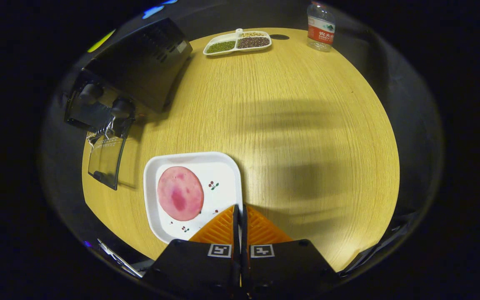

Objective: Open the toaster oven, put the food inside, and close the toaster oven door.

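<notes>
gripper [240, 210] fingers pressed together, empty, tips over plate [223, 164] rim. i see ham slice [180, 193] on plate just ahead-left; toaster oven [129, 83] beyond, farther left, door [106, 160] dropped open.

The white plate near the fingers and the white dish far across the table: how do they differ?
The white plate is squarish and undivided, holding one pink round slice; the white dish is long, with compartments of green and dark grains. The plate lies just ahead of the shut fingers. Both sit on the wooden table.
</notes>
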{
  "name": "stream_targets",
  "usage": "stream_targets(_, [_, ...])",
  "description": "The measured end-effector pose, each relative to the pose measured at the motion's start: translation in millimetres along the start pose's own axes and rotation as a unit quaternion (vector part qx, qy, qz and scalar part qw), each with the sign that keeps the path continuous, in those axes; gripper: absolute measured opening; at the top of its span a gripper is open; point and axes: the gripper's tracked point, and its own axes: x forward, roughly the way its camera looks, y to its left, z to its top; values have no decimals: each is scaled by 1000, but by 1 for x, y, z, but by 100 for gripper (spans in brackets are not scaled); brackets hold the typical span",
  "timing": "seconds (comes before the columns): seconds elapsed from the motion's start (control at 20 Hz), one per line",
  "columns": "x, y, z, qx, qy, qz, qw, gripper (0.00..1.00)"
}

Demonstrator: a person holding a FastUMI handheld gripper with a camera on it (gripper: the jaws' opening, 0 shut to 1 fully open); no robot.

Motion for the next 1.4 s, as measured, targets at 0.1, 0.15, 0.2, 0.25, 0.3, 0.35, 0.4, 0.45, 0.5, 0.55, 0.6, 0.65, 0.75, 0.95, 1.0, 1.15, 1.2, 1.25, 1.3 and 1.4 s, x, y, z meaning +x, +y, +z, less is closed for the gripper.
stream_targets(0.1, [1, 0, -2, 1, 3, 6, 1000, 2])
stream_targets(0.15, [1, 0, -2, 4, 3, 9, 1000, 2])
stream_targets(0.2, [0, -1, -3, 11, 7, 12, 1000, 2])
stream_targets(0.25, [-1, -1, -4, 21, 7, 17, 1000, 2])
stream_targets(0.3, [-1, -1, -5, 32, 6, 23, 999, 2])
stream_targets(0.35, [-3, -1, -6, 47, 3, 30, 998, 2])
stream_targets(0.4, [-6, -3, -7, 64, -2, 35, 997, 2])
stream_targets(0.45, [-11, -7, -7, 86, -8, 38, 996, 2])
stream_targets(0.5, [-17, -7, -8, 110, -18, 47, 993, 2])
stream_targets(0.55, [-22, -7, -7, 135, -26, 58, 989, 2])
stream_targets(0.6, [-28, -6, -8, 157, -34, 67, 985, 2])
stream_targets(0.65, [-34, -8, -8, 176, -42, 72, 981, 2])
stream_targets(0.75, [-47, -11, -11, 192, -61, 73, 977, 2])
stream_targets(0.95, [-67, -8, -17, 224, -95, 76, 967, 2])
stream_targets(1.0, [-73, -4, -18, 231, -102, 78, 964, 2])
stream_targets(1.15, [-87, 11, -26, 243, -124, 81, 959, 2])
stream_targets(1.2, [-92, 18, -31, 244, -132, 82, 957, 2])
stream_targets(1.25, [-98, 25, -35, 248, -139, 84, 955, 2])
stream_targets(1.3, [-104, 34, -40, 253, -145, 88, 952, 2])
stream_targets(1.4, [-113, 56, -50, 270, -157, 104, 944, 2])
